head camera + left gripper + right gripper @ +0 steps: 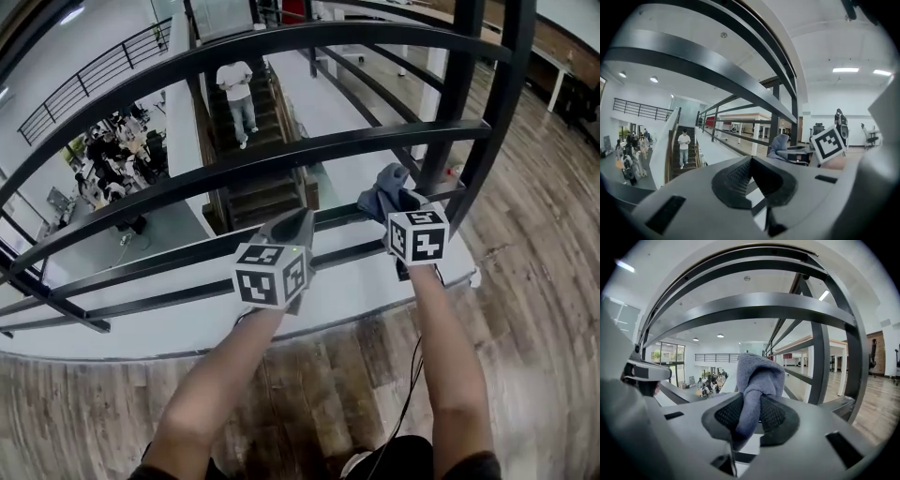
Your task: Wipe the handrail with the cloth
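Observation:
The black metal handrail curves across the head view above several lower horizontal bars. My right gripper is shut on a grey-blue cloth, held close to a lower bar beside the upright post; I cannot tell if the cloth touches it. In the right gripper view the cloth bulges up between the pads, under a broad bar. My left gripper is shut with nothing in it, left of the right one. Its view shows the bars overhead and the cloth.
Beyond the railing is a drop to a staircase with a person in a white shirt and a lower floor with several people at desks. A white ledge runs under the railing. Wooden floor lies on my side.

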`<control>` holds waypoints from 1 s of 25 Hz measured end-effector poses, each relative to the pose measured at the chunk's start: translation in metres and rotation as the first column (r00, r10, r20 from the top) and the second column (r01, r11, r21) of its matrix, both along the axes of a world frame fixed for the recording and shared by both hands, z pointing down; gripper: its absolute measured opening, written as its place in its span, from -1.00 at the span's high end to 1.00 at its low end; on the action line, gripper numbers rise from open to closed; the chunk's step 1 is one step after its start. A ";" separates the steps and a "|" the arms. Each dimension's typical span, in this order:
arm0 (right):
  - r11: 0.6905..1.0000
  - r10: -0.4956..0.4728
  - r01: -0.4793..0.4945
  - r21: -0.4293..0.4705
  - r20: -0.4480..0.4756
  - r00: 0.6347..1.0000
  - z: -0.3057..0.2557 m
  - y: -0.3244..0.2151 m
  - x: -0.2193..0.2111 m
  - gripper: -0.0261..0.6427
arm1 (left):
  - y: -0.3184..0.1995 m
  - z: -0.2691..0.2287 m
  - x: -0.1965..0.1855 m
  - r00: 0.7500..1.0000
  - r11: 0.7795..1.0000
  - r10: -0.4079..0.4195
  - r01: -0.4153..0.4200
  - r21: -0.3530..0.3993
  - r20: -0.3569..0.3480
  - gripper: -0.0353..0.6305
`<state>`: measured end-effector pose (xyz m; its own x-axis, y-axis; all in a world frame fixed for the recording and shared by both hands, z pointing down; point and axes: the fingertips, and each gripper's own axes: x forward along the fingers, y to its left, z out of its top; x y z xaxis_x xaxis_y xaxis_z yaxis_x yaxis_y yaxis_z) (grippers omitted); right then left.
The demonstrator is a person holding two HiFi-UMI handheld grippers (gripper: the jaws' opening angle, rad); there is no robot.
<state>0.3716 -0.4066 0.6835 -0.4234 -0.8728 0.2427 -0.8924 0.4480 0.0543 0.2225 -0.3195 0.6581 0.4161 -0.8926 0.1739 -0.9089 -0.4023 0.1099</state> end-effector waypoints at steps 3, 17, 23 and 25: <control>0.999 0.038 -0.038 0.005 -0.020 0.999 0.000 -0.011 0.034 0.64 | -0.005 -0.002 0.030 0.999 0.999 0.032 -0.032 0.011 -0.002 0.90; 0.980 0.196 -0.195 0.027 -0.083 0.977 -0.004 -0.050 0.152 0.64 | -0.017 0.008 0.109 0.993 0.993 0.117 -0.117 -0.009 -0.017 0.90; 0.973 0.231 -0.229 0.025 -0.106 0.967 -0.005 -0.059 0.173 0.64 | -0.016 0.008 0.112 0.994 0.994 0.107 -0.107 0.011 -0.014 0.90; 0.969 0.246 -0.245 0.023 -0.115 0.962 -0.006 -0.056 0.172 0.64 | -0.011 0.010 0.106 0.995 0.995 0.096 -0.096 0.006 -0.022 0.90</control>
